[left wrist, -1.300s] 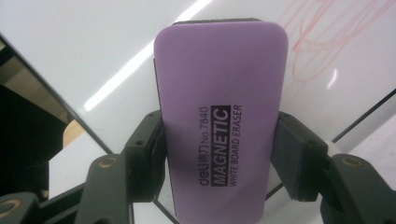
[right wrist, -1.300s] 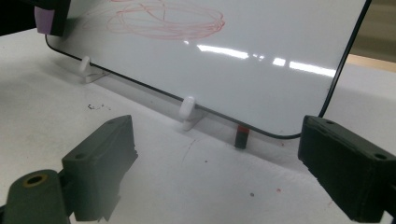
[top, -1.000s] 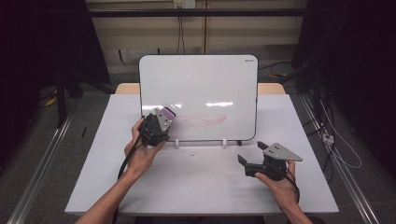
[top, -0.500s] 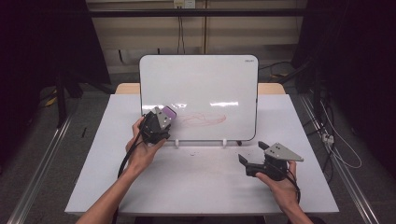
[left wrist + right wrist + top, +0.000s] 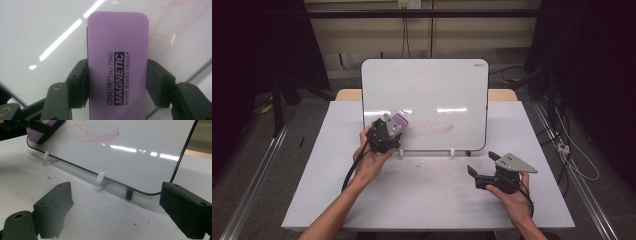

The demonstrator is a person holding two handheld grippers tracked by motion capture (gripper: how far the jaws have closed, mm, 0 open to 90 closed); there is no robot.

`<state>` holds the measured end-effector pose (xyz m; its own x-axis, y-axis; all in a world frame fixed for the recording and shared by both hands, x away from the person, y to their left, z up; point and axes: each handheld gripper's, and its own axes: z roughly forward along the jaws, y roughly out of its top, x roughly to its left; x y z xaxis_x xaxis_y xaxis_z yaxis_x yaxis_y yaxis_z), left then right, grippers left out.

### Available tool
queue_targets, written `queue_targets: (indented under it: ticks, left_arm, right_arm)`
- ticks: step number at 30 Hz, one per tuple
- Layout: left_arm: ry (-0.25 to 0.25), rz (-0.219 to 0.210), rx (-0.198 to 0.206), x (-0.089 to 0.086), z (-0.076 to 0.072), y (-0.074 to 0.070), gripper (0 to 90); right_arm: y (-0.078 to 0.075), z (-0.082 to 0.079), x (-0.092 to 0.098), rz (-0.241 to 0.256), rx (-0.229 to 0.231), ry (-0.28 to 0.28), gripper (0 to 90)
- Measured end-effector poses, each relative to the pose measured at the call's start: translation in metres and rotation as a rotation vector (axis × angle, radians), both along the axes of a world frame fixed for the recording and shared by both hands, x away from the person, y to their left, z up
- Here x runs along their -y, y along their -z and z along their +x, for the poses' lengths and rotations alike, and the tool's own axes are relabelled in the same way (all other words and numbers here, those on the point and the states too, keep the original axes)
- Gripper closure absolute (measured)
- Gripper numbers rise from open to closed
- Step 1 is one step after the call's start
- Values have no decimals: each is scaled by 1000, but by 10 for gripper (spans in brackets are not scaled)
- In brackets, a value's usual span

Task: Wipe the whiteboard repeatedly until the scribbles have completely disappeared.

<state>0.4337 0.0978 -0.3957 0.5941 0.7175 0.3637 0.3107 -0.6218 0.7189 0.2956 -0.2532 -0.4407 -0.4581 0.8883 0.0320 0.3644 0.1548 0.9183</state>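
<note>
A white board (image 5: 427,95) stands upright on small white feet (image 5: 100,179) at the middle of the table. A faint red scribble (image 5: 434,127) marks its lower part, seen closer in the right gripper view as the scribble (image 5: 92,130). My left gripper (image 5: 395,126) is shut on a purple magnetic eraser (image 5: 400,120), pressed flat against the board just left of the scribble. In the left gripper view the eraser (image 5: 117,57) sits upright between both jaws of the left gripper (image 5: 117,75). My right gripper (image 5: 482,164) rests low on the table at the front right, open, with nothing between its jaws (image 5: 117,212).
The white table (image 5: 432,200) has fine dark crumbs in front of the board. A small dark object (image 5: 129,194) stands behind the board's lower right corner. Dark floor, rails and cables surround the table.
My left gripper has slid the eraser a little to the right along the board, and the red scribble looks fainter. The right gripper has stayed put.
</note>
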Motion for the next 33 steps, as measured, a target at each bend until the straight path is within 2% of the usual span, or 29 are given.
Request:
queue_targets:
  ticks: [2, 5, 8, 13, 18, 20, 21, 22, 23, 25, 29, 31, 33]
  left_arm:
    - [-30, -38, 2, -7, 7, -7, 414]
    - [-38, -20, 19, -9, 9, -9, 413]
    - [-15, 7, 16, -3, 5, -5, 414]
    - [14, 21, 15, 8, -2, 3, 413]
    - [71, 48, -4, 25, -15, 15, 413]
    - [97, 77, -1, 30, -19, 19, 412]
    - [98, 81, 0, 31, -18, 19, 412]
    - [100, 59, -17, 28, -16, 17, 412]
    - [96, 39, -14, 26, -14, 16, 413]
    - [72, 41, 4, 21, -9, 10, 413]
    - [0, -18, 13, 9, 6, -5, 413]
    - [-14, -22, 21, 10, 6, -5, 412]
    - [1, -6, 24, 17, 2, -1, 412]
  right_arm:
    - [0, 0, 0, 2, 0, 1, 108]
    - [-1, 0, 0, 2, 7, 1, 108]
    - [-1, 0, 1, 1, 5, 2, 109]
    - [-1, -1, 0, 2, 7, 1, 109]
    - [-1, -1, 0, 2, 6, -2, 109]
    - [-1, -1, -1, 2, 5, -2, 109]
    - [-1, -1, -1, 1, 5, -3, 109]
    - [-1, -1, -1, 1, 4, -3, 109]
    - [-1, -1, -1, 2, 4, -4, 110]
    - [-1, 0, -1, 3, 3, -5, 110]
    - [0, 0, -1, 3, 1, -5, 111]
    - [0, 0, 0, 5, 2, -3, 111]
    - [0, 0, 0, 6, 0, -1, 111]
